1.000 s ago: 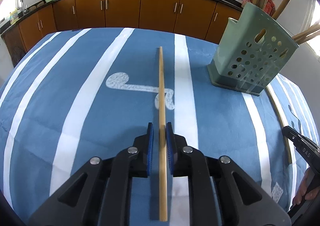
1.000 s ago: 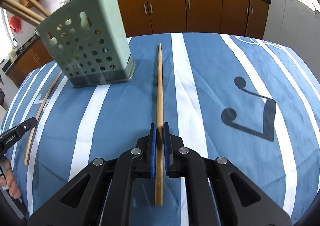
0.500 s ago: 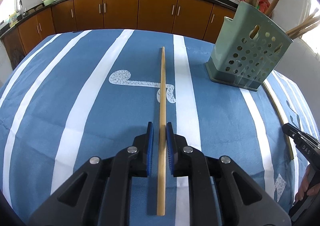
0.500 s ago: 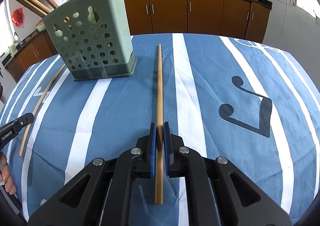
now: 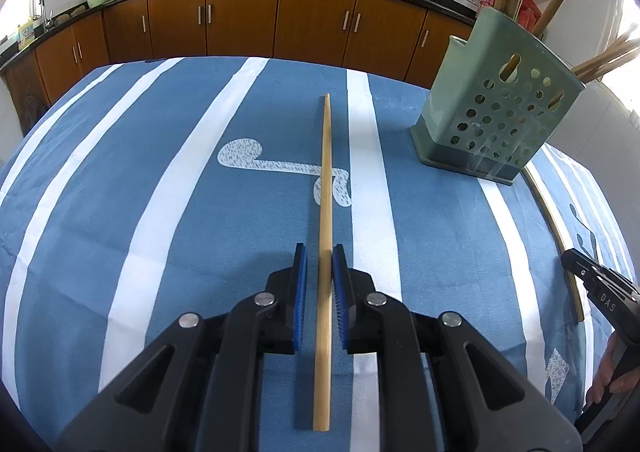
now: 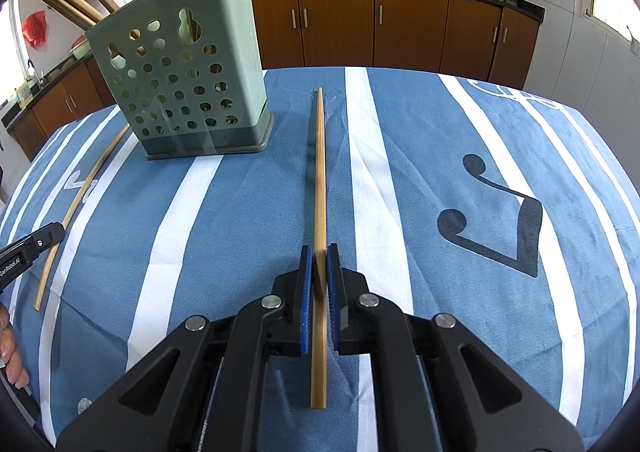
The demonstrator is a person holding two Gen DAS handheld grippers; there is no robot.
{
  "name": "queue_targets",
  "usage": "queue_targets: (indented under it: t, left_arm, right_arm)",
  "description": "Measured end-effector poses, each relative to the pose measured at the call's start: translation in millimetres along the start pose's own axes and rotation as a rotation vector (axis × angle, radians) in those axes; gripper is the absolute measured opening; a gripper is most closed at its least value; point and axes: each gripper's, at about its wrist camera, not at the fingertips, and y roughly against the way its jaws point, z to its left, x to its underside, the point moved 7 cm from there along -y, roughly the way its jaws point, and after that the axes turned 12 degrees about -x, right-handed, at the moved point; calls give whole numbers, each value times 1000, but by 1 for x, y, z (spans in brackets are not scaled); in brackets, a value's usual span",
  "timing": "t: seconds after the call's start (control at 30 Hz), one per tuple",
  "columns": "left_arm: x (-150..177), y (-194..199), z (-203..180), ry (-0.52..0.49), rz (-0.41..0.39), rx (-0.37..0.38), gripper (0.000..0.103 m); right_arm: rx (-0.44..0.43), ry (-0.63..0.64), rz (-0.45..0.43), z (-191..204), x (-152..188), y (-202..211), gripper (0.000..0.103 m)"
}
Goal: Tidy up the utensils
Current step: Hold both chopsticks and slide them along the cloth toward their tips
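My left gripper (image 5: 319, 257) is shut on a long bamboo chopstick (image 5: 326, 180) that points straight ahead over the blue striped tablecloth. My right gripper (image 6: 319, 256) is shut on a second bamboo chopstick (image 6: 319, 172), also pointing forward. The green perforated utensil holder (image 5: 494, 120) stands upright to the front right in the left wrist view and to the front left in the right wrist view (image 6: 184, 80). It holds several chopsticks that stick out of its top.
A loose chopstick (image 6: 80, 196) lies on the cloth beside the holder; it also shows in the left wrist view (image 5: 554, 228). The other gripper's tip shows at each view's edge (image 5: 592, 284) (image 6: 32, 246). Brown kitchen cabinets (image 5: 312, 24) run behind the table.
Both grippers have drawn slightly nearer to the holder, which looks bigger. Each still holds its chopstick the same way.
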Motion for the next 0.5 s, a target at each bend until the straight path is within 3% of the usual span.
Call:
queue_targets:
  t: [0.5]
  left_arm:
    - [1,0,-2,-4,-1,1,17]
  right_arm:
    - [-2,-2,0,0,1,0,9]
